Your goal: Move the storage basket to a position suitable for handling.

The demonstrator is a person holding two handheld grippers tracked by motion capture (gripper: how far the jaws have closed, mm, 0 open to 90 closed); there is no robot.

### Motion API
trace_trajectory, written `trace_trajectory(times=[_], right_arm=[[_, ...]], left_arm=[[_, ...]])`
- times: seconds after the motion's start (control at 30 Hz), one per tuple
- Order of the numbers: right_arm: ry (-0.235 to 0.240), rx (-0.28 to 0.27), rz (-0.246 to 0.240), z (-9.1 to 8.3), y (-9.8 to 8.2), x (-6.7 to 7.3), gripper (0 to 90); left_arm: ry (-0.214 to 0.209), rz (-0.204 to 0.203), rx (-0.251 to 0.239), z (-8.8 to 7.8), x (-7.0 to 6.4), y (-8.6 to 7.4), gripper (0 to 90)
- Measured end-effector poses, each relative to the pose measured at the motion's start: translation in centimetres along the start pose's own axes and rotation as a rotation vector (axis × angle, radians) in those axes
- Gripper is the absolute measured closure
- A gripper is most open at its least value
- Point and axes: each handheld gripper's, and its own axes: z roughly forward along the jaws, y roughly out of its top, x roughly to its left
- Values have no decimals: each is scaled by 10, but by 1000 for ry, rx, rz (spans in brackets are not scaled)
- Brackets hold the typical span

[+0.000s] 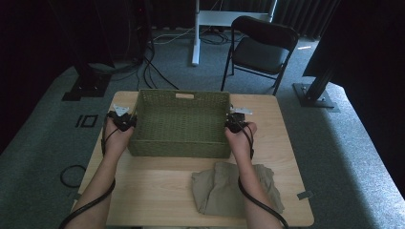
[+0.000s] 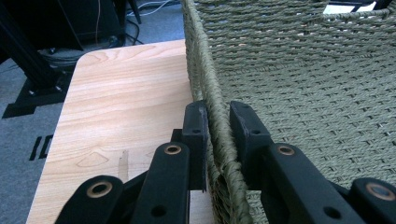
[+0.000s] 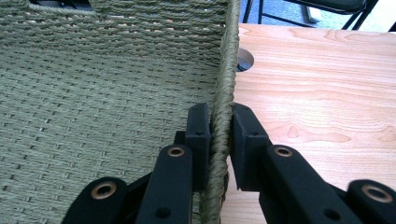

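The left gripper (image 2: 218, 135) has its two black jaws pressed on the braided rim of the olive-green rectangular woven basket (image 2: 299, 84) — one jaw outside the wall, one inside. The right gripper (image 3: 220, 135) grips the opposite rim in the same way, its jaws closed on the cord with almost no gap.

In the high view the left gripper (image 1: 122, 120) and the right gripper (image 1: 235, 121) sit at the two short ends of the basket (image 1: 180, 125). The basket stands upright on the light wooden table (image 1: 157, 186), in the far half, its long axis running left to right — the open side faces up. A crumpled beige cloth (image 1: 224, 188) lies near the front edge, just before the basket. A black folding chair (image 1: 260, 47) stands beyond the table.
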Motion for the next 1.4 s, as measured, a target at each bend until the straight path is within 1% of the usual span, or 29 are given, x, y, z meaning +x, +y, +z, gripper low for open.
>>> trace_trajectory(times=[0.07,0.2,0.33,0.6,0.7,0.9,0.97,1.0,1.03,1.1,1.4], right_arm=[[-2,2,-11,0,1,-2,785],[-6,4,-18,1,1,-4,787],[-10,6,-23,1,2,-11,788],[-17,10,-16,-1,1,-26,788],[-15,10,-12,-2,1,-31,787],[-29,17,-11,-4,1,-44,788],[-31,19,-9,-4,1,-49,789],[-35,18,-11,-5,0,-53,789],[-33,19,-4,-5,0,-55,789],[-40,20,-9,-6,0,-60,789],[-48,24,6,-10,-2,-81,790]], left_arm=[[-3,-10,3,0,-2,1,786],[1,-8,4,1,-7,2,786],[1,-8,6,3,-13,3,787],[-9,-10,13,6,-27,8,790],[-12,-2,16,8,-32,9,790],[-13,11,22,13,-47,14,790],[-18,7,23,14,-52,16,791],[-17,11,24,15,-55,16,791],[-17,15,26,15,-57,17,791],[-20,14,25,16,-62,18,791],[-30,23,29,21,-84,23,791]])
